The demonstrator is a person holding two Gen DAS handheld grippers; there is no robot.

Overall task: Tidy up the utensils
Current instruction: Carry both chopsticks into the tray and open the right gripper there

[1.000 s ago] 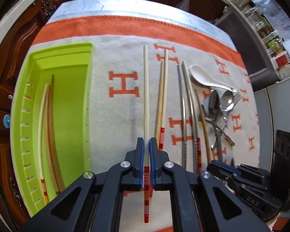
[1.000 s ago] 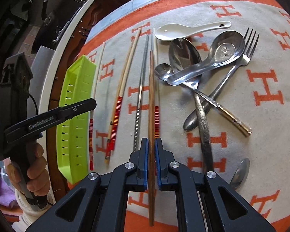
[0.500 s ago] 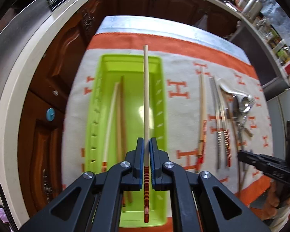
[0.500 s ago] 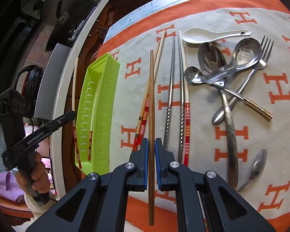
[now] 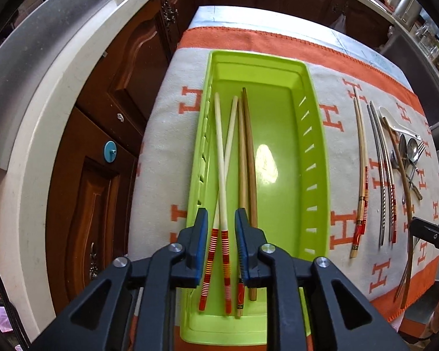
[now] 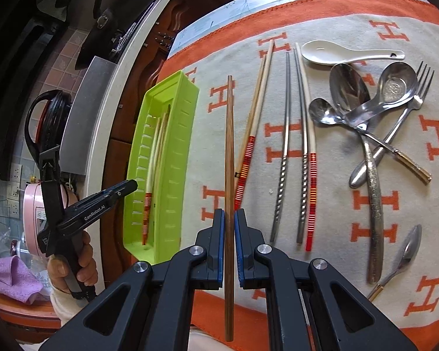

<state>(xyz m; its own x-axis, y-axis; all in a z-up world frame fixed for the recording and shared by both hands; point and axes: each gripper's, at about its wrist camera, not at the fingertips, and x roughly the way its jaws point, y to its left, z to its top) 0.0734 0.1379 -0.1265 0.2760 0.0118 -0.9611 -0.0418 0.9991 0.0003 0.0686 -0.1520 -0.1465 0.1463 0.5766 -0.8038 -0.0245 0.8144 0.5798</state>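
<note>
My left gripper [image 5: 221, 228] is open above the near end of the green tray [image 5: 314, 134]. Two pale red-banded chopsticks [image 5: 219, 134] lie crossed in the tray beside two brown ones [image 5: 247, 152]. My right gripper [image 6: 229, 228] is shut on a dark wooden chopstick [image 6: 229, 134], held above the cloth right of the green tray [image 6: 187, 122]. The left gripper [image 6: 125, 187] shows in the right wrist view at the tray's near end.
On the orange-and-white cloth [image 6: 365, 23] lie a red-banded chopstick pair [image 6: 256, 111], metal chopsticks [image 6: 285, 134], a white spoon [image 6: 336, 54], and a pile of metal spoons and a fork [image 6: 374, 108]. The table edge and wooden cabinets [image 5: 102, 117] are left of the tray.
My left gripper opened and let its pale chopstick drop into the tray across the other pale one. My right gripper moved left toward the tray with the dark chopstick.
</note>
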